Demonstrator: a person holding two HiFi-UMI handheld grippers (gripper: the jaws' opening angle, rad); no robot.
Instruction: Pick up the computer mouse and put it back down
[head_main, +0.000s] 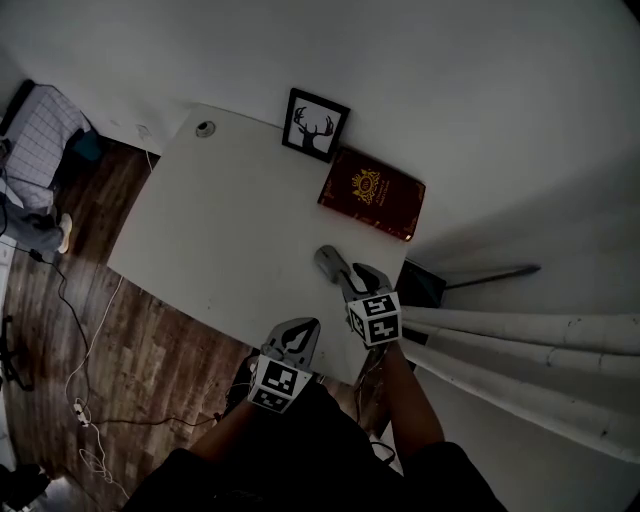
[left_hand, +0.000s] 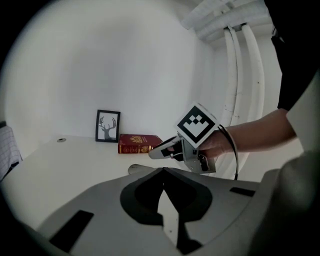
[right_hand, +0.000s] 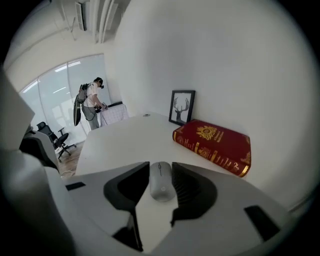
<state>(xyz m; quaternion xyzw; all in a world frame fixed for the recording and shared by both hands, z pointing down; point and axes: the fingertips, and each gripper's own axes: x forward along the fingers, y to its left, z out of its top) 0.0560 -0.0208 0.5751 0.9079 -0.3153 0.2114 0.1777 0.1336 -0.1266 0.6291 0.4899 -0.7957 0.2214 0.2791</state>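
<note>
Grey computer mouse (right_hand: 161, 184) on white table (right_hand: 115, 142), between the parted jaws of right gripper (right_hand: 160, 167); left gripper (left_hand: 163, 171) closed, empty; centre jaws on the mouse's flanks, close gently before lifting.

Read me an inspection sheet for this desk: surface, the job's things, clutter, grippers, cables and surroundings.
Surface: white table, round hole near its far corner.
Job's things: grey computer mouse lying flat on the table.
Clutter: red book and framed deer picture, both at the wall side.
Grippers: left gripper shut, nothing in it; right gripper open, jaws on either side of the mouse, which is not lifted.
Cables: loose cables trailing over the floor.
Surroundings: wood floor, white pipes, a person standing far off by windows.
</note>
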